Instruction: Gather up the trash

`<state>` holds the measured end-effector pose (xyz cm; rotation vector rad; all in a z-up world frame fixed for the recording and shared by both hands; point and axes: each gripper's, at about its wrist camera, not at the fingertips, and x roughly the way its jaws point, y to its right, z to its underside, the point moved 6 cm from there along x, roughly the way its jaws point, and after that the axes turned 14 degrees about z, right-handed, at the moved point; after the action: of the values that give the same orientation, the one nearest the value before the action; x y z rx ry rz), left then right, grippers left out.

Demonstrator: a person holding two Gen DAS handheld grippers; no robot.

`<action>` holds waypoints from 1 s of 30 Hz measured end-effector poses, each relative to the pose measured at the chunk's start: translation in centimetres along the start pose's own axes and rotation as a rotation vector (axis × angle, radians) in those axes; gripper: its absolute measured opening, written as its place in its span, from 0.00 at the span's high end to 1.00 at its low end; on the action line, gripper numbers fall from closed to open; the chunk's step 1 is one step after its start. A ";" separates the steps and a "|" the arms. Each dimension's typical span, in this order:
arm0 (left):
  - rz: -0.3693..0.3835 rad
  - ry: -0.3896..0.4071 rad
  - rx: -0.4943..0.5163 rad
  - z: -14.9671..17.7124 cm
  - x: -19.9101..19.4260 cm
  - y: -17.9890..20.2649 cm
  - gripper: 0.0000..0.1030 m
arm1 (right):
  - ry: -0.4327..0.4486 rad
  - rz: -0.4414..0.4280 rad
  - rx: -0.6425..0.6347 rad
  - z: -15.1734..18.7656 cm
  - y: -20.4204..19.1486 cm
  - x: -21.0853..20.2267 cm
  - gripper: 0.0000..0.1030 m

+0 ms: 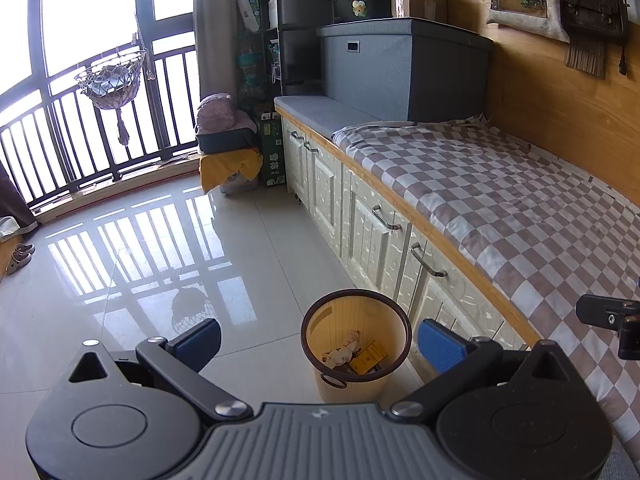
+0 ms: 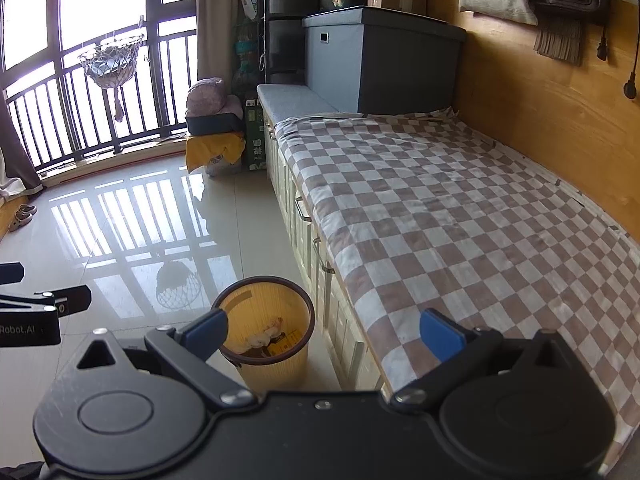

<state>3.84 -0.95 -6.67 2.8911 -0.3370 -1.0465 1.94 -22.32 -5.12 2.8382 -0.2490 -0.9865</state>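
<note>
Trash beneath "Robot.AI" hand-held gripper

My left gripper hangs above the floor with its jaws spread wide and nothing between the blue pads; the bin sits in the gap below it. My right gripper is level with it on the bench side of the bin, likewise gaping and empty, its left pad overlapping the bin's rim.
</note>
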 end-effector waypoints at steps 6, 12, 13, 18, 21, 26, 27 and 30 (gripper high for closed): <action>0.000 0.000 0.000 0.0 0.0 0.0 0.00 | -0.001 0.001 0.000 0.0 0.0 0.0 0.00; 0.000 0.001 0.000 -0.1 -0.1 -0.1 0.00 | -0.002 0.000 -0.001 0.1 0.0 0.0 0.00; 0.000 0.001 0.000 -0.1 0.0 -0.1 0.00 | -0.002 0.000 -0.002 0.1 0.0 0.0 0.00; -0.001 0.002 -0.001 -0.1 -0.2 -0.4 0.00 | -0.002 0.001 -0.001 0.1 -0.1 -0.1 0.00; -0.001 0.002 0.000 -0.1 -0.2 -0.4 0.00 | -0.002 0.001 -0.002 0.0 -0.1 -0.1 0.00; -0.001 0.003 0.000 -0.1 -0.3 -0.4 0.00 | -0.002 0.001 -0.002 0.0 -0.1 -0.1 0.00; -0.001 0.003 0.000 -0.1 -0.2 -0.4 0.00 | -0.002 0.001 -0.002 0.0 -0.1 -0.1 0.00; -0.002 0.002 0.000 -0.1 -0.2 -0.4 0.00 | -0.002 0.001 -0.002 0.0 -0.1 -0.1 0.00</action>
<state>3.82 -0.55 -6.51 2.8928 -0.3347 -1.0434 1.88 -22.21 -5.08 2.8348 -0.2496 -0.9889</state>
